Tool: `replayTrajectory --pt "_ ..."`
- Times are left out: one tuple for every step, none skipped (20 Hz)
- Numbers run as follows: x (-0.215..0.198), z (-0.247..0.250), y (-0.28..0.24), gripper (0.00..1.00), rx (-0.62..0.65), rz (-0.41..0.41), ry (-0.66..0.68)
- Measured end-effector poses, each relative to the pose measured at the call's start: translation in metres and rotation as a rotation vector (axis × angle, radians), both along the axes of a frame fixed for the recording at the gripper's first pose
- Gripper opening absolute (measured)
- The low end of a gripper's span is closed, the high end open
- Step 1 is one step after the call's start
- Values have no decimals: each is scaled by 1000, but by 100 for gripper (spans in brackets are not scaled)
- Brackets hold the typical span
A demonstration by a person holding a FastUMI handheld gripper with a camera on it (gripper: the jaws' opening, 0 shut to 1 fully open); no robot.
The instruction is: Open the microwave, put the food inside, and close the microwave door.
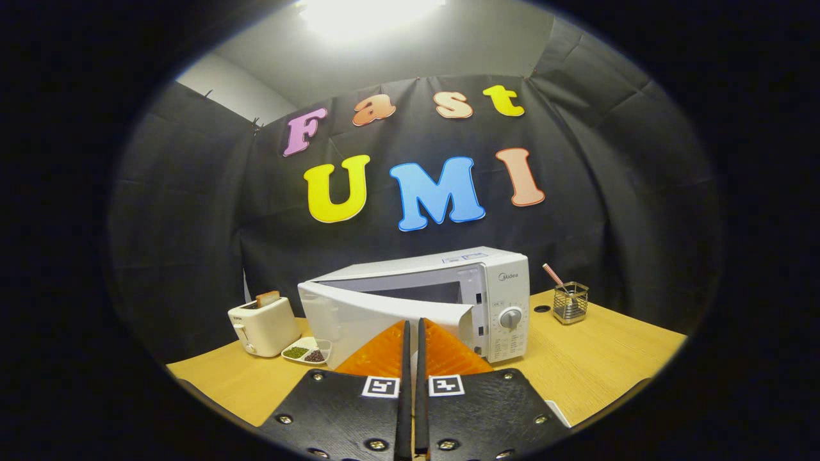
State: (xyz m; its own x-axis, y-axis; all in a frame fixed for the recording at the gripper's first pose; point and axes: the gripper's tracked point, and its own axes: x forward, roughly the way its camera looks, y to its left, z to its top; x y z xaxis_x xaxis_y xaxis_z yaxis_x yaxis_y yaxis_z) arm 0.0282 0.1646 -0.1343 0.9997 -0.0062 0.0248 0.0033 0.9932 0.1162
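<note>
Already the microwave [442,301] stood with its door [378,314] swung partway out, hinged at the left and with its free edge at about 1 o'clock from the gripper [413,330], just beyond the fingertips. The gripper's two fingers lay pressed nearly flat together, only a thin slit between them, and nothing could be seen held in that slit; whether the tips touched the door's face I could not tell, for they overlapped it in the gripper view. The relation that seemed to matter most was this: the food, a small white dish [309,352] with two heaps in it, one green and one dark, lay on the wooden table [596,365] at roughly 10 o'clock from the fingers, just beside the toaster [262,325] and near the door's hinge side, while the oven's opening lay dead ahead at 12 o'clock behind the half-open door. The dish's long axis ran left to right across the fingers' line. In my judgement the door would need to swing wider before the dish could pass. A wire holder [570,302] with a straw stood at 2 o'clock, well apart.
</note>
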Motion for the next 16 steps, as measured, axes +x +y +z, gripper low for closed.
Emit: replayTrajectory --pt "6 -1 -5 2 0 0 3" --pt "12 0 -11 2 -6 -7 6" --pt "18 1 -17 2 -16 -16 8" --pt "25 0 -22 3 -23 -23 12" --pt "32 0 -27 2 -31 -31 14" --pt "39 1 -30 2 -29 -28 12" --pt "47 1 -33 2 -12 -23 9" --pt "58 -2 -38 2 2 -21 25" --pt "66 -8 -39 2 19 -7 42" --pt "75 -4 -42 2 25 -13 34" --pt "81 -7 -50 2 23 -22 41" --pt "87 -3 -53 3 29 -26 37" --pt "94 -1 -57 2 27 -41 35" --pt "102 0 -62 3 23 -46 32" --pt "110 -1 -63 2 19 -52 37" --pt "118 -3 -69 2 13 -66 49"
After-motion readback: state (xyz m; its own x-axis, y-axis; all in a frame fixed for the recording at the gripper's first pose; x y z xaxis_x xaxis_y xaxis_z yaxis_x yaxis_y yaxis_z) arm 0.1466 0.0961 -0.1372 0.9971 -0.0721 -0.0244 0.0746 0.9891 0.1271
